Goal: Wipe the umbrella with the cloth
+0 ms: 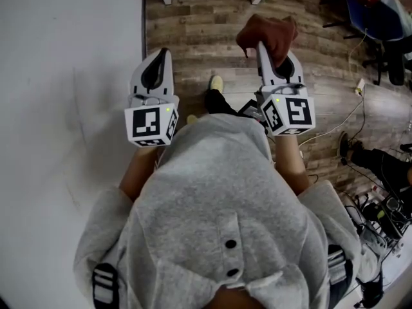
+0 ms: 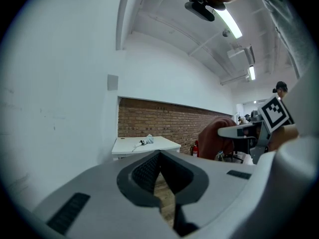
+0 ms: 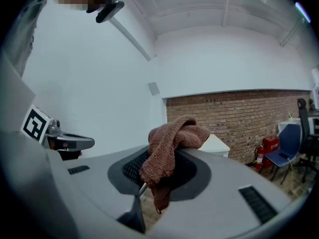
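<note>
My right gripper (image 1: 262,46) is shut on a rust-brown knitted cloth (image 1: 267,33), which bunches over its tips and hangs between the pads (image 3: 133,167) in the right gripper view (image 3: 172,142). My left gripper (image 1: 161,53) is held level beside it, shut with nothing in it (image 2: 159,157). Far ahead in the left gripper view, a small pale folded umbrella (image 2: 146,142) lies on a white table (image 2: 127,147) in front of a brick wall. Both grippers are far from it.
A white wall (image 1: 64,76) runs close along the left. Wood-plank floor (image 1: 206,24) lies ahead. Cables (image 1: 347,118) and a black chair (image 1: 380,24) are at the right. A fire extinguisher (image 3: 262,155) and a blue chair (image 3: 286,151) stand by the brick wall (image 2: 164,121).
</note>
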The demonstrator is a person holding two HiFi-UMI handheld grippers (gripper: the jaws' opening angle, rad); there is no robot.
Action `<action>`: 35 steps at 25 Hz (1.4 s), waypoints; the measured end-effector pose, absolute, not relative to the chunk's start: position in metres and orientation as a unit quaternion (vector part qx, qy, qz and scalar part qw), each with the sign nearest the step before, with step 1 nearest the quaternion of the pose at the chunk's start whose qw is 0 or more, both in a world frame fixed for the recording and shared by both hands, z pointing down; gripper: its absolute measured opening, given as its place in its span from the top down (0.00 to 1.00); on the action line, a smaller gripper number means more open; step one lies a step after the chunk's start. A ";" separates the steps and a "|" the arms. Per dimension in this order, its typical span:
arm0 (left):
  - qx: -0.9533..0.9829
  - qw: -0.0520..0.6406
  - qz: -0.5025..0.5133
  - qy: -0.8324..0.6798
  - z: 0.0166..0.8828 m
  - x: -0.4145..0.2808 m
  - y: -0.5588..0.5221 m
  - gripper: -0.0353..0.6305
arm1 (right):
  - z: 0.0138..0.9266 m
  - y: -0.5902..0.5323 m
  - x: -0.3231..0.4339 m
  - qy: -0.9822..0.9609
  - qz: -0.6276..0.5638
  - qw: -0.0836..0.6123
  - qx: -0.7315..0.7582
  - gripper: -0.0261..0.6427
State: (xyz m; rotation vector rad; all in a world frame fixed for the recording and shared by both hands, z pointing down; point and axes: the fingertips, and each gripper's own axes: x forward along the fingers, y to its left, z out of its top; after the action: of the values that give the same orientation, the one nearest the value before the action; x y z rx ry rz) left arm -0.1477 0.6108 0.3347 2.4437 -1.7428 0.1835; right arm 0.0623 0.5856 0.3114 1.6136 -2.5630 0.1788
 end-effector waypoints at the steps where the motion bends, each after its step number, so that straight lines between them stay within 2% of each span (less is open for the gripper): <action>1: 0.811 0.066 0.062 -0.577 0.334 -0.144 0.600 0.92 | 0.311 0.576 0.066 -0.844 0.057 0.056 0.530 0.82; 8: 0.813 0.060 0.075 -0.575 0.311 -0.111 0.526 0.92 | 0.297 0.504 0.096 -0.846 0.066 0.051 0.526 0.82; 19: 0.809 0.048 0.077 -0.581 0.347 -0.093 0.514 0.92 | 0.337 0.489 0.113 -0.856 0.058 0.040 0.512 0.82; 23: 0.802 0.042 0.082 -0.590 0.341 -0.075 0.492 0.92 | 0.342 0.463 0.133 -0.858 0.067 0.039 0.508 0.82; 29: 0.796 0.034 0.087 -0.599 0.352 -0.078 0.515 0.92 | 0.358 0.483 0.127 -0.865 0.070 0.035 0.495 0.82; 35: 0.799 0.028 0.097 -0.593 0.331 -0.061 0.478 0.92 | 0.342 0.449 0.143 -0.863 0.078 0.024 0.499 0.82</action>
State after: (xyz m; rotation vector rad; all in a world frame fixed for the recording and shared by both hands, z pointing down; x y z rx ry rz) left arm -0.0609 0.4777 0.3307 2.4664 -1.8306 0.3003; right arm 0.1429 0.4488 0.3421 1.5438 -2.6708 0.2426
